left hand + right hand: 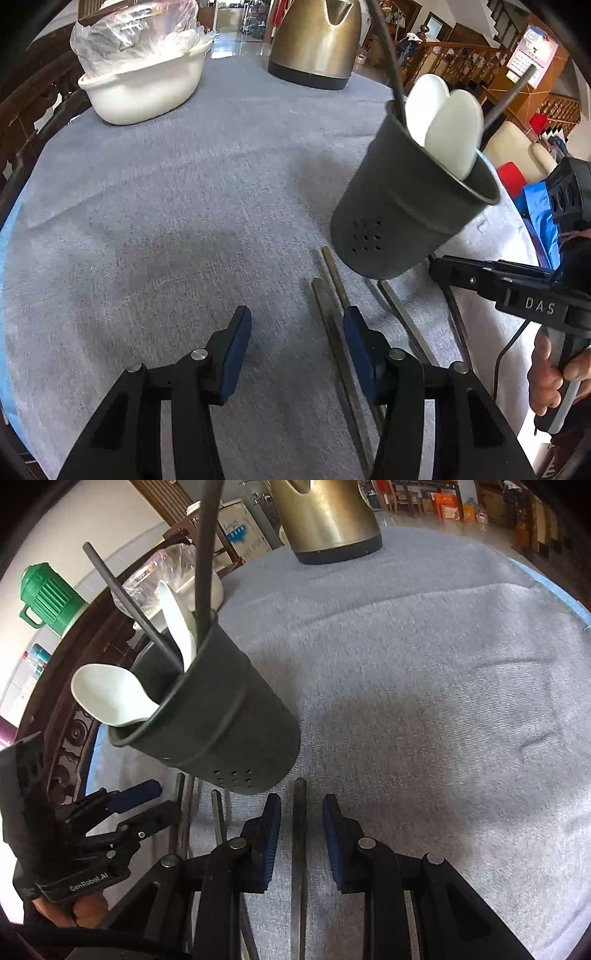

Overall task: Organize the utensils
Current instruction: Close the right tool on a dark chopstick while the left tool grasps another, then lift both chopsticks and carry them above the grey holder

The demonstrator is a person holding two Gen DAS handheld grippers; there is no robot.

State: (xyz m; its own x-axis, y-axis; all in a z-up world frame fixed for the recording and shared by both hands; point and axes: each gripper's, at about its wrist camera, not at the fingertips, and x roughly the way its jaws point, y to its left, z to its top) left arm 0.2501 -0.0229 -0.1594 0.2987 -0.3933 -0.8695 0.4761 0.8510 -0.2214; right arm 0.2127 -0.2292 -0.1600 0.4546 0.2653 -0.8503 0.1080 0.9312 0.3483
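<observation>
Left gripper (297, 347) hangs low over the grey cloth (184, 206) with its jaws spread and only cloth in the gap, nothing pinched; its right blue pad (356, 343) lies over a dark chopstick (334, 269) at the gap's 3 o'clock edge, though whether pad and stick touch I cannot tell; right gripper (301, 836) in its own camera straddles another chopstick (299, 834), jaws narrowly parted, a sliver of cloth showing on each side of the stick, so the pads are not pressing it; a hand (546, 373) grips that tool's handle at 4 o'clock in the left view.

Biggest thing on the table: the brass-coloured kettle (317, 40) at 12 o'clock, far side of the cloth; at 10 o'clock sits the white tub (144, 92) with a clear plastic bag (136, 33) bulging out of it.

Now the task's own piece: the dark utensil holder (410, 206) stands at 2 o'clock in the left view, small drain holes near its base, looking tilted through the fisheye; two white spoons (443, 122) poke out of its mouth along with dark chopsticks (388, 62) leaning against the rim.

Smallest last: loose chopsticks lie on the cloth just in front of the holder's base, two more (218, 819) at 9 o'clock of the right gripper; a green jug (48, 598) stands beyond the table edge at 10 o'clock.
</observation>
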